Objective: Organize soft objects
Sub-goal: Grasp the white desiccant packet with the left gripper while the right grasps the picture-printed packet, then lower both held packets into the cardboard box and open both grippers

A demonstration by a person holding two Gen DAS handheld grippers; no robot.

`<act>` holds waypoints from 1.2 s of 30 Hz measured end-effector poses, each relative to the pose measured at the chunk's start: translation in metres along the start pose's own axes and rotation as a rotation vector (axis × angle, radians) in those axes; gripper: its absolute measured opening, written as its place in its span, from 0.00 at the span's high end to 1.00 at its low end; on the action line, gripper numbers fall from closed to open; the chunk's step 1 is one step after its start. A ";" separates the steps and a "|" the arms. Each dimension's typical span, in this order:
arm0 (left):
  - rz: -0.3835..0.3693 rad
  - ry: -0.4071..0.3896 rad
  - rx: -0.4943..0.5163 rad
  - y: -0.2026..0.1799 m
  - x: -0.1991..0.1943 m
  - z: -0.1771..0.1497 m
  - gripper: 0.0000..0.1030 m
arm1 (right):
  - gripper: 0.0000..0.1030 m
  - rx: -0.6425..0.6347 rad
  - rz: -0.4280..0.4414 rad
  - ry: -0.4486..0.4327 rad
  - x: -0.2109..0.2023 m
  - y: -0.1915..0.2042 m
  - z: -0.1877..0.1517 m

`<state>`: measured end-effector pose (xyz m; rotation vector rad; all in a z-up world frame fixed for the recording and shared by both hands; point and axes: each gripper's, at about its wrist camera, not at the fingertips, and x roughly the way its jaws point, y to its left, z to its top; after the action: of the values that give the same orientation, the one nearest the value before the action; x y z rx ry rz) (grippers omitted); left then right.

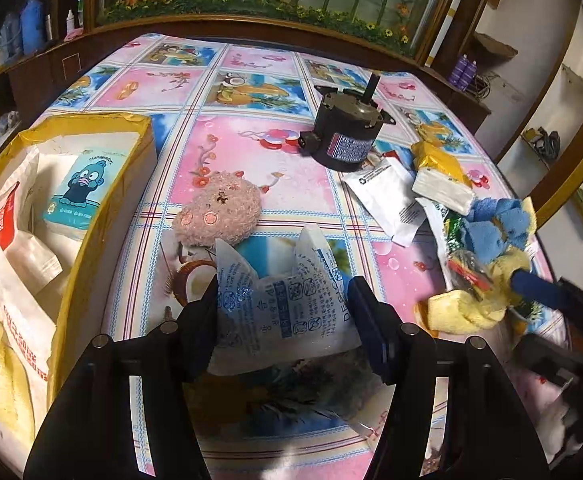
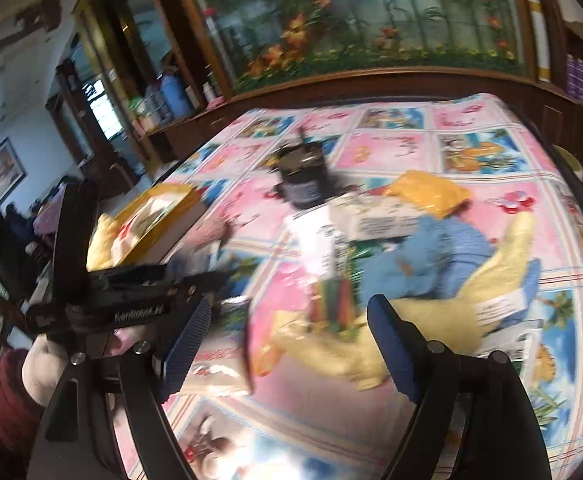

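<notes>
Left jaws around white packet

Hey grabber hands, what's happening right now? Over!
Left gripper pinching white desiccant packet. Right gripper open over yellow cloth. Box left of packet, path clear.

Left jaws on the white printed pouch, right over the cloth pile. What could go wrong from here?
1. The white printed pouch is crumpled and sits nearer one pad of the left gripper; it may slip out on lifting.
2. The right gripper hovers open over the yellow cloth, which is tangled with the blue cloth and a small packet; a grab may drag several.
3. The black motor isn't soft; keep it out of the box.
</notes>
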<state>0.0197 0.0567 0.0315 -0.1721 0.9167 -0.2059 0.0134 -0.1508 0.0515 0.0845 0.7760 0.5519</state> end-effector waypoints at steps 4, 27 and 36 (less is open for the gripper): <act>-0.043 -0.037 -0.036 0.006 -0.027 -0.002 0.40 | 0.22 -0.099 0.059 0.111 0.024 0.034 -0.007; 0.071 -0.156 -0.328 0.157 -0.134 -0.064 0.40 | 0.46 -0.236 -0.114 0.190 0.060 0.106 -0.007; 0.161 -0.101 -0.422 0.203 -0.125 -0.075 0.39 | 0.46 -0.256 0.051 0.173 0.063 0.175 0.025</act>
<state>-0.0936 0.2793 0.0352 -0.4926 0.8602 0.1479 -0.0100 0.0336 0.0758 -0.1828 0.8666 0.7095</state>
